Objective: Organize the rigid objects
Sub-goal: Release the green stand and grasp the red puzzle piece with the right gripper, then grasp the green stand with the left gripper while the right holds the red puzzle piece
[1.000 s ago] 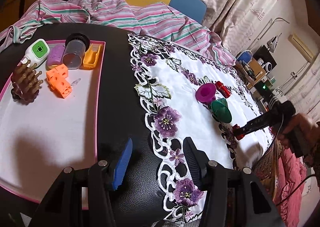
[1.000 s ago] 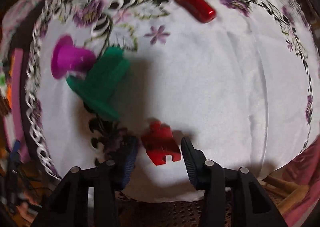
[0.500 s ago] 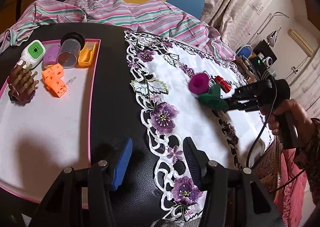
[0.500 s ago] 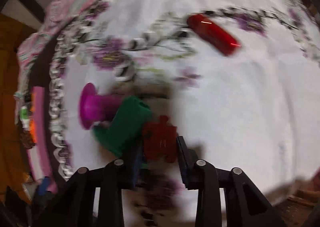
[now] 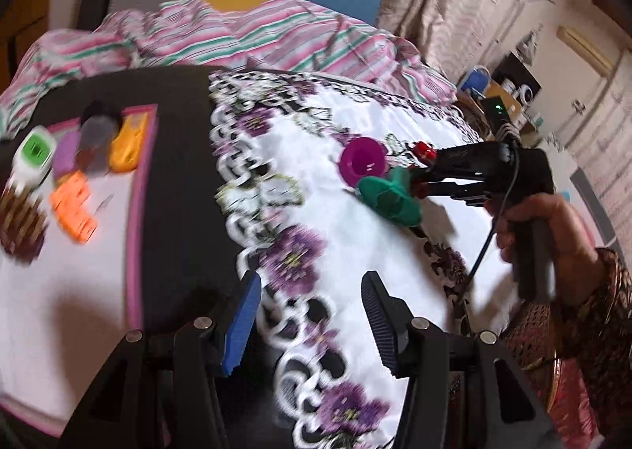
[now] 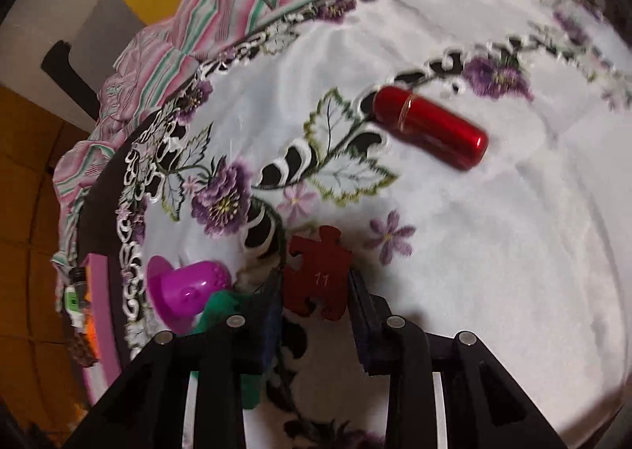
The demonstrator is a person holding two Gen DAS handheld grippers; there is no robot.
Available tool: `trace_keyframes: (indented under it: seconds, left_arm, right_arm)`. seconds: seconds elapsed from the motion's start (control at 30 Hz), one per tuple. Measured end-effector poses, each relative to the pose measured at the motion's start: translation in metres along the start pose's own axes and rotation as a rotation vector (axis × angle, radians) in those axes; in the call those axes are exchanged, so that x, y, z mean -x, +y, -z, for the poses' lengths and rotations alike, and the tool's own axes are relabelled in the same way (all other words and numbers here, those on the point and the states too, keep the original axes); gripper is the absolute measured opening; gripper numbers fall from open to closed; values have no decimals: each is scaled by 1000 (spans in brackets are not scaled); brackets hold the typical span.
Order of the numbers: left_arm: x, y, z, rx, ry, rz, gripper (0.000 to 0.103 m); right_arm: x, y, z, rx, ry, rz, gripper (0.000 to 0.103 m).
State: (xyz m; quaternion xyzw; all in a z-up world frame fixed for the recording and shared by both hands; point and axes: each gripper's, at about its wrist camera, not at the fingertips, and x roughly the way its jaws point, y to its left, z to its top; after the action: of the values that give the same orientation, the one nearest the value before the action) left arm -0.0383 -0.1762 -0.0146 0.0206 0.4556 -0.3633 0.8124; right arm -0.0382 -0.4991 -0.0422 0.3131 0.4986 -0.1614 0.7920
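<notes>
My right gripper (image 6: 315, 287) is shut on a dark red puzzle piece (image 6: 318, 273) and holds it above the white embroidered cloth (image 6: 493, 251). A red cylinder (image 6: 430, 127) lies ahead of it. A purple spool (image 6: 185, 291) and a green spool (image 6: 227, 310) sit just left of the fingers. In the left wrist view the right gripper (image 5: 418, 182) hovers by the green spool (image 5: 389, 200) and purple spool (image 5: 363, 164). My left gripper (image 5: 312, 314) is open and empty over the cloth's edge.
A pink-rimmed white tray (image 5: 138, 212) at left holds an orange block (image 5: 73, 208), a brown comb-like piece (image 5: 19, 227), a green-and-white device (image 5: 33, 152), a dark jar (image 5: 96, 136) and an orange case (image 5: 128, 148). Striped fabric (image 5: 237, 42) lies behind.
My right gripper closed on the red puzzle piece, lifted it from the cloth and carried it left past the green spool. My left gripper drifted slightly right and stayed open.
</notes>
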Motion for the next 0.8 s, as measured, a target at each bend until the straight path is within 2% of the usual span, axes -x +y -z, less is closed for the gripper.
trace_keyframes:
  seconds: [0.03,0.13,0.23,0.3,0.53,0.7,0.8]
  left_arm:
    - [-4,-8,-5,-23,-1,10,53]
    - [-15,-28,-20,-88,-2,28,53]
    - [-32,-46,-39,-130,10,60,53]
    - [-46,-59,-52,-169,20,87,53]
    - [-89,-78,-89,-156,100,167,51]
    - [-119,-98,-95,-255,169,145,51]
    - [-132,-100,-94,-281,206,131,45]
  right_arm:
    - [-2,2,2,21,-25,22,32]
    - [2,0,2,-16,-52,-6,32]
    - [4,-9,2,-49,-53,11,32]
    - [4,-16,1,-93,-57,-10,32]
    - [9,-46,-2,-255,-91,-16,32]
    - [12,-53,-2,-290,-95,-34,32]
    - [12,-54,-2,-289,-94,-33,32]
